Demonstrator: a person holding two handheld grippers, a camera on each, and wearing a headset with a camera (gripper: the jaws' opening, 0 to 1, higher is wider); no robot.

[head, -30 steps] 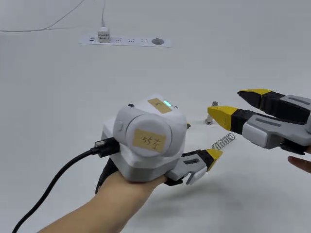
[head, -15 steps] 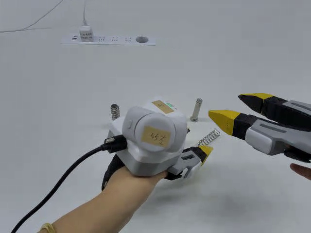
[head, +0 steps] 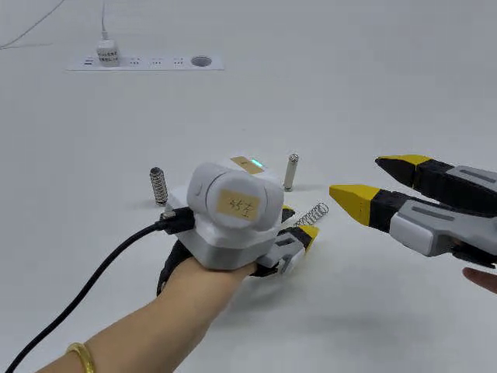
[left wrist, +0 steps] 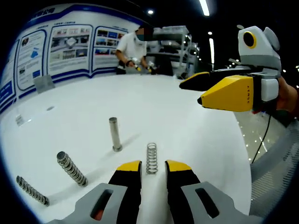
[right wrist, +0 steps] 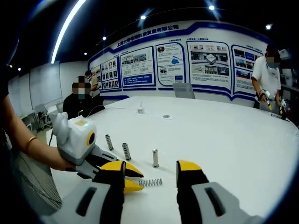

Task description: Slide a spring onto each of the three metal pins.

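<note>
Left gripper view: the left hand-held gripper (left wrist: 153, 166) pinches the third spring (left wrist: 151, 157), the bare pin (left wrist: 113, 134) just ahead to its left. Two sprung pins (left wrist: 72, 168) further left look done. The right hand-held gripper (head: 356, 176) gapes empty.

The grey-white left tool (head: 299, 221) has yellow-tipped jaws, a black cable (head: 167, 224) and a tan label (head: 238, 205).

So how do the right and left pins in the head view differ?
The right pin is bare, smooth metal; the left pin is already wrapped in spring coils. The right pin stands just beyond the loose spring held in the left gripper; the left pin stands farther off. Both stand upright on the white table.
</note>
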